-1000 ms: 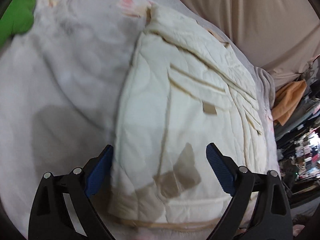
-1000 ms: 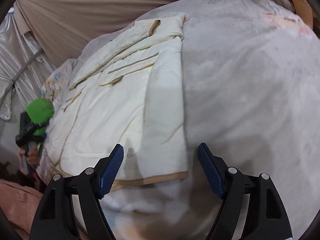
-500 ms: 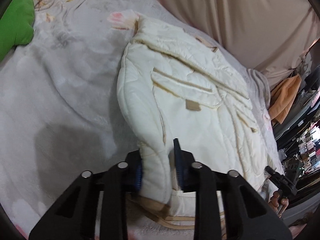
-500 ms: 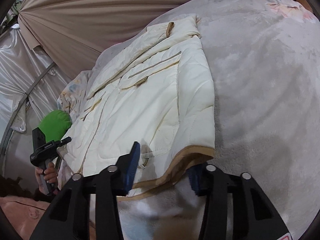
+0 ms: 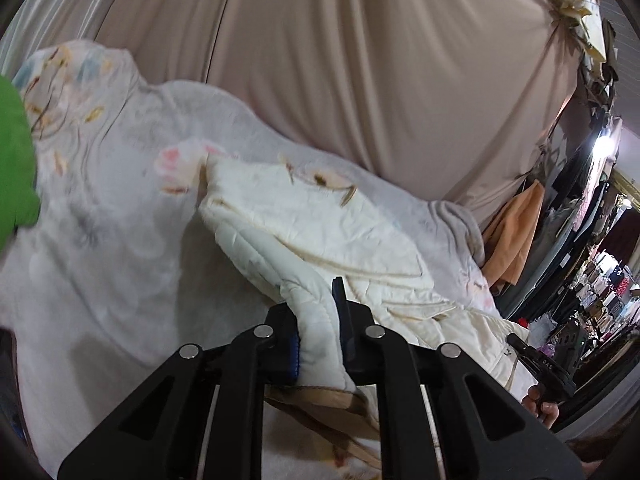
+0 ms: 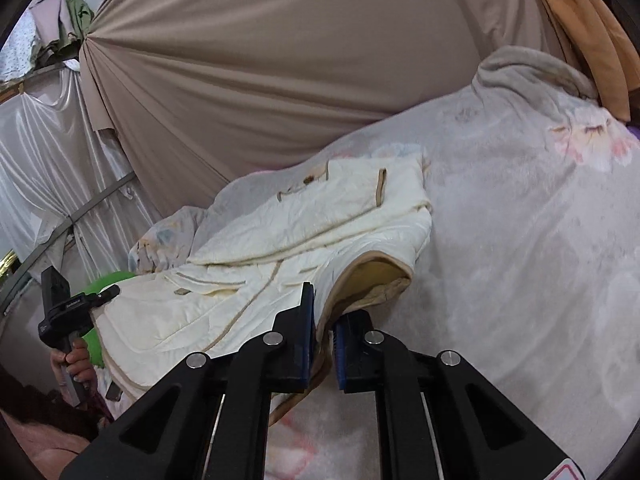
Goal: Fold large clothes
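A cream quilted jacket point(image 5: 320, 224) with tan trim lies on a pale floral blanket point(image 5: 112, 216). My left gripper point(image 5: 318, 320) is shut on the jacket's near hem corner and holds it lifted off the blanket. In the right wrist view the same jacket point(image 6: 280, 240) spreads to the left. My right gripper point(image 6: 322, 320) is shut on the other tan-edged hem corner point(image 6: 372, 276), also raised, with the lining showing. Each gripper shows in the other's view, the right one at the left wrist view's right edge point(image 5: 540, 364), the left one at the right wrist view's left edge point(image 6: 64, 308).
A beige curtain point(image 5: 360, 60) hangs behind the bed. A green cushion point(image 5: 12, 160) lies at the left. An orange cloth point(image 5: 516, 236) hangs at the bed's far right, with clothes racks point(image 5: 600, 280) beyond. White satin drapes point(image 6: 48, 152) hang on the left in the right wrist view.
Both grippers closed on the jacket's hem corners and have lifted them up off the blanket; the views have tilted up toward the curtain.
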`<state>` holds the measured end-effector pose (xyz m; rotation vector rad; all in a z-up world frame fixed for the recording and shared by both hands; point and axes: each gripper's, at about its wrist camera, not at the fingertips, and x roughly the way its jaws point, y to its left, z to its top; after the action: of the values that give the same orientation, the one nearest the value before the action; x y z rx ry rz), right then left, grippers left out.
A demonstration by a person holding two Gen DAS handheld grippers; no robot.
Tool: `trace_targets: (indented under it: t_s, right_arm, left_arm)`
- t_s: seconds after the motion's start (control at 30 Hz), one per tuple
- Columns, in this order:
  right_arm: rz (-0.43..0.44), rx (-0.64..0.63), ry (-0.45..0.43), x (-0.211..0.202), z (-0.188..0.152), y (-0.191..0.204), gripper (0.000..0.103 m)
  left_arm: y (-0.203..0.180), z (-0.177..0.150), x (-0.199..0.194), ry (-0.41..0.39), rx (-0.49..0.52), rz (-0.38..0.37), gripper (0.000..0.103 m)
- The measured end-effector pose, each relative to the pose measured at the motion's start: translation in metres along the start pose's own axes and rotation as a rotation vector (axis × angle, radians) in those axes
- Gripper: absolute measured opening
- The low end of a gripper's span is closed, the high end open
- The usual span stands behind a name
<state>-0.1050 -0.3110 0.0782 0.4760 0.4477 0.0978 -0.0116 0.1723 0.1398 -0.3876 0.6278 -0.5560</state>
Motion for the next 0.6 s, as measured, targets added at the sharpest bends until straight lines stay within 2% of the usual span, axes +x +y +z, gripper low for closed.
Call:
trace_targets:
  t_s: [0.1, 0.23, 0.4, 0.6]
  right_arm:
    - [0.0, 0.008, -0.052, -0.003, 0.021, 0.002, 0.009]
    - [0.036, 0.034, -0.072, 0.009, 0.051, 0.004, 0.009]
    - [0.045, 0.044, -0.068, 0.052, 0.101, 0.005, 0.009]
    - [0.0, 0.064, -0.037, 0.129, 0.155, -0.004, 0.009]
  left_arm:
    - [0.0, 0.021, 0.001, -0.024, -0.016, -0.015, 0.012]
    - [0.004, 0.048, 0.018, -0.036, -0.045, -0.009, 0.012]
    - [0.01, 0.089, 0.069, -0.025, -0.034, 0.059, 0.012]
    - [0.019, 0.127, 0.147, 0.002, 0.0, 0.2, 0.012]
